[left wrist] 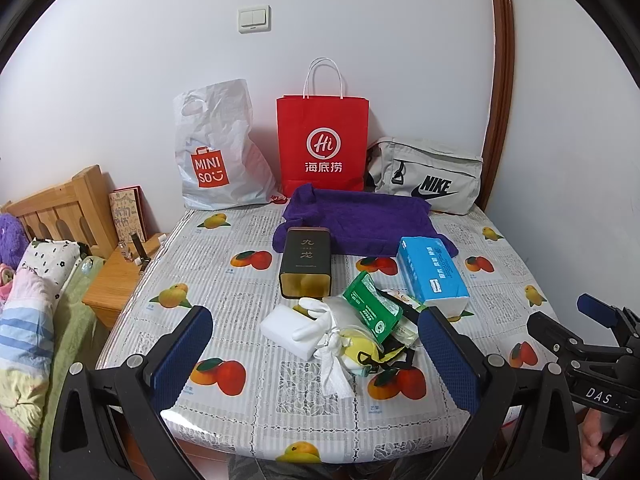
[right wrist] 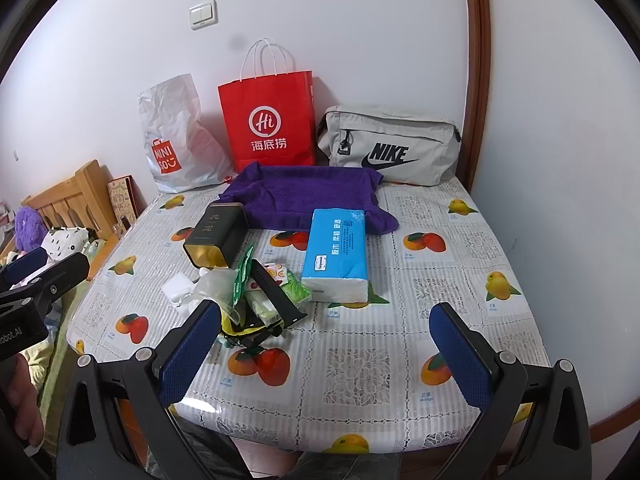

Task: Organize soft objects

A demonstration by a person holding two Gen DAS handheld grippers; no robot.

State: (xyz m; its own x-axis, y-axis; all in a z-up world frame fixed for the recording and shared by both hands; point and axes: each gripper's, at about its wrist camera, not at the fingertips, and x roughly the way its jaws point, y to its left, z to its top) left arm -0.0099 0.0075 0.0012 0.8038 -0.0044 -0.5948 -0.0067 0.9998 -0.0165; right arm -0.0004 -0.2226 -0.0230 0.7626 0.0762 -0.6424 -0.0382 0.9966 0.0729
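A purple towel (left wrist: 360, 220) (right wrist: 308, 196) lies spread at the back of the table. A blue tissue pack (left wrist: 432, 272) (right wrist: 336, 256) lies in front of it. A pile of small items sits mid-table: a white sponge block (left wrist: 284, 330), a green wipes packet (left wrist: 370, 308) (right wrist: 240, 280), crumpled tissue (left wrist: 332, 368), a yellow mask and a black strap (right wrist: 276, 292). My left gripper (left wrist: 316, 356) is open above the table's front edge, near the pile. My right gripper (right wrist: 324, 352) is open and empty, right of the pile.
A black and gold tin (left wrist: 306, 262) (right wrist: 218, 236) lies beside the towel. A white MINISO bag (left wrist: 216, 156), a red paper bag (left wrist: 322, 148) and a grey Nike pouch (left wrist: 428, 178) stand against the wall. A bed and wooden nightstand (left wrist: 116, 276) are to the left.
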